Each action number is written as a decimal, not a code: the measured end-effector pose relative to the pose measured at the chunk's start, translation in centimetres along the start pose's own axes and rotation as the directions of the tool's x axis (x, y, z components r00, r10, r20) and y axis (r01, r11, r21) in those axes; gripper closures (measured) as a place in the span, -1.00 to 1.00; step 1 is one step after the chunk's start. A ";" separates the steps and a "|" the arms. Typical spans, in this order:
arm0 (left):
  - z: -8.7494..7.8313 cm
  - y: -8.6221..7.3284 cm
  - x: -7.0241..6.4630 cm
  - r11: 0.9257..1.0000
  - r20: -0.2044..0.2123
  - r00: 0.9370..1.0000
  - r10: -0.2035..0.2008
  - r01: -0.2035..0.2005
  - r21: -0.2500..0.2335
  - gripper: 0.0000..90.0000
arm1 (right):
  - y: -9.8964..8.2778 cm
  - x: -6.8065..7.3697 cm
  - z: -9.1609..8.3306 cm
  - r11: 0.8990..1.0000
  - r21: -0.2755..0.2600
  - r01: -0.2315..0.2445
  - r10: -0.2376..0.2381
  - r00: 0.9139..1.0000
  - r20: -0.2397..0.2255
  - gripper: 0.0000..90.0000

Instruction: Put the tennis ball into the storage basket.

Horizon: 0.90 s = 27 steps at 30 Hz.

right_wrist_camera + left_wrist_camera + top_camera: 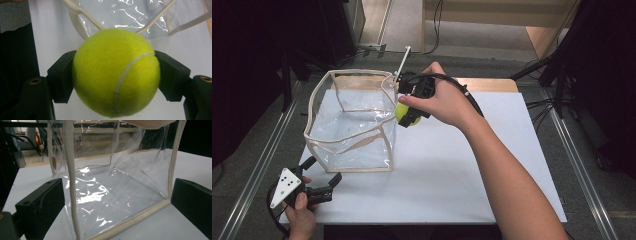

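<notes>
**Ball held at the bag's near-right corner, opening lies to 9 o'clock**

While your right gripper [411, 116] clamps the tennis ball [402, 112] between both jaws, the one thing that matters is where the clear bag [349, 125] sits from it. Seen from the high view, the ball hangs just outside the bag's right rim, touching or nearly touching the cream edging at the far right corner. The open mouth lies toward 9 o'clock from the ball, so the ball likely has to travel that way, over the rim, before you release it.

Your right hand is the near one by far. Your left gripper [319, 186] sits well apart at 7 o'clock from the bag, jaws spread wide and holding nothing, aimed at the bag's near wall [110, 202].

In the right gripper view the tennis ball [116, 72] looks bright yellow-green and fuzzy, with one pale curved seam, pinched squarely at its widest part. The bag stands upright on the white table [492, 170], its soft clear walls crinkled, trimmed in cream binding, apparently with nothing inside. Expect the rim to flex if the ball brushes it.
</notes>
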<state>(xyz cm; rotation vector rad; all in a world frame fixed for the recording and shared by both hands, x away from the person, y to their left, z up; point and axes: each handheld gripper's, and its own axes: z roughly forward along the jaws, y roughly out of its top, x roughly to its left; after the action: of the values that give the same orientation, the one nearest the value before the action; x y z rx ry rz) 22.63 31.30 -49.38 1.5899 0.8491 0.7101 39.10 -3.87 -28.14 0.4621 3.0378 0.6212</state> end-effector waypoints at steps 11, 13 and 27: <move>0.0 0.0 0.0 1.000 0.001 1.000 0.000 0.000 -0.001 -1.00 | 1.2 0.0 -0.6 1.000 0.000 0.007 -0.007 1.000 0.007 -0.47; 0.0 0.0 0.0 1.000 0.002 1.000 0.003 -0.003 0.001 -1.00 | 1.4 -0.1 -0.7 1.000 0.003 0.007 -0.007 1.000 0.010 -0.47; 0.0 0.0 0.0 1.000 0.004 1.000 0.003 -0.003 0.001 -1.00 | 3.0 -0.2 -1.2 1.000 0.002 0.016 -0.016 1.000 0.015 -0.47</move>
<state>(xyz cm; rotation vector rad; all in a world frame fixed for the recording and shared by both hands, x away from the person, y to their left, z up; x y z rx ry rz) 22.62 31.30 -49.37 1.5931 0.8445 0.7083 40.05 -1.70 -25.88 0.4397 3.0248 0.6115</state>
